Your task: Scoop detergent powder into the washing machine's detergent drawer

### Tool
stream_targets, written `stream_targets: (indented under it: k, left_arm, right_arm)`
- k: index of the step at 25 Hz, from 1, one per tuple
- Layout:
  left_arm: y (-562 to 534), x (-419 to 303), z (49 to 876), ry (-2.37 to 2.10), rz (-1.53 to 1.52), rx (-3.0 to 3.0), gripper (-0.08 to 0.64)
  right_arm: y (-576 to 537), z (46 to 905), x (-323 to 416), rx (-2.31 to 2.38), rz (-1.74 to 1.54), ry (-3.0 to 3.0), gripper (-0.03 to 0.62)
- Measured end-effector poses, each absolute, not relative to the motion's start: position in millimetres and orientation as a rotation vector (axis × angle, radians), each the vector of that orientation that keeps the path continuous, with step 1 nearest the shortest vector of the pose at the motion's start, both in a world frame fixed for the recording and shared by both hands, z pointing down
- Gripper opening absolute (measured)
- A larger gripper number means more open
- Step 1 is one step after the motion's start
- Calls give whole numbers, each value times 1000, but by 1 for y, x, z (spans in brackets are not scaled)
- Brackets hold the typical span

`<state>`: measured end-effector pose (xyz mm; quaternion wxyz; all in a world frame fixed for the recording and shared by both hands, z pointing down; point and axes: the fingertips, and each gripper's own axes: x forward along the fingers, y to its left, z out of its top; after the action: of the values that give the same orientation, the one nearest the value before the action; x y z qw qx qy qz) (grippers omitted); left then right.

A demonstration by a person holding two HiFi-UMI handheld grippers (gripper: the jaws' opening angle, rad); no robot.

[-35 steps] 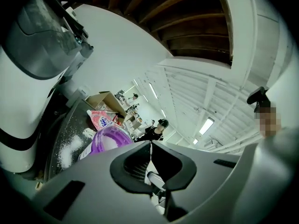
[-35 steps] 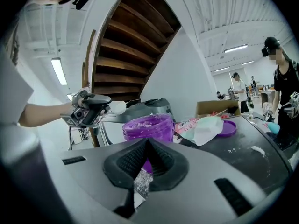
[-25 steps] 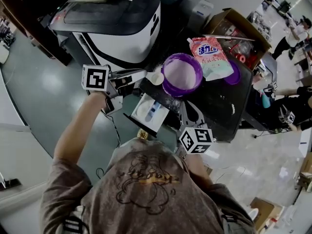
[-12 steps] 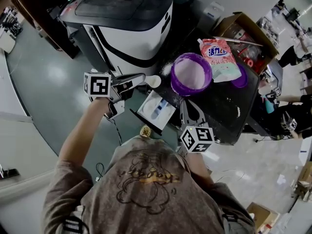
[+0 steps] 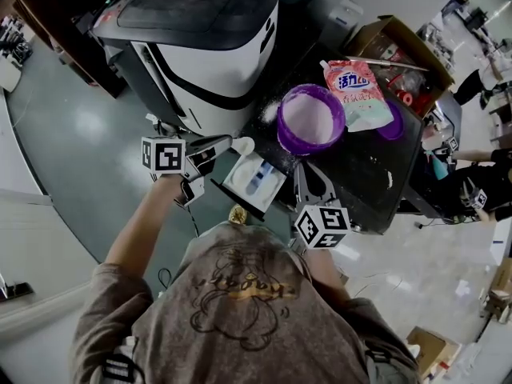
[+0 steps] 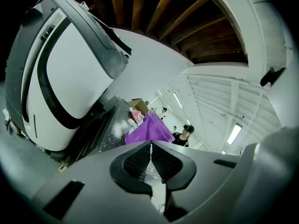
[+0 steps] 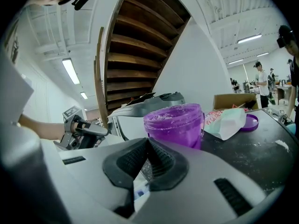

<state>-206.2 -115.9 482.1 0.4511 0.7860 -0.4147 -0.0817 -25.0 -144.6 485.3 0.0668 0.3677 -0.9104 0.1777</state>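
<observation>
Head view: left tool [image 5: 224, 142] grips scoop [image 5: 242, 145] — bowl pointing toward purple tub [image 5: 310, 121].

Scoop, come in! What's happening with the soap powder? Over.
Left gripper shut on scoop, right beside the drawer. Right gripper shut, empty, near the purple tub. Nothing between scoop and drawer.

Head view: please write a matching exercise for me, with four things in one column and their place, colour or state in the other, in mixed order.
Things:
1. purple tub
2. detergent pouch
3. purple lid
4. white scoop

Place, colour or state:
A. held by the left gripper
B. lying on the black table, right of the pouch
C. open, with white powder inside
D. pink and white, beside the tub

Pairs: 1-C, 2-D, 3-B, 4-A
</observation>
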Motion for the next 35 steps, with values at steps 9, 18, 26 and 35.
stream_targets:
  k: [9,18,26,35]
  left_arm:
    - [-111,-200,525,-1106,-134,1900,23]
    - [-110,-195,557,-1237,10,1914,23]
    - [-113,-188,571,-1358,169,1993,23]
    - [-112,-181,584,-1409,289,2027,23]
  right_arm:
    - [-144,488,-14,1136,543,-2726,2]
    - [-141,494,-2,1145,554,-2701,2]
    - [-140,497,2,1137,557,-2694,2]
    - [-143,498,6,1142,564,-2688,2]
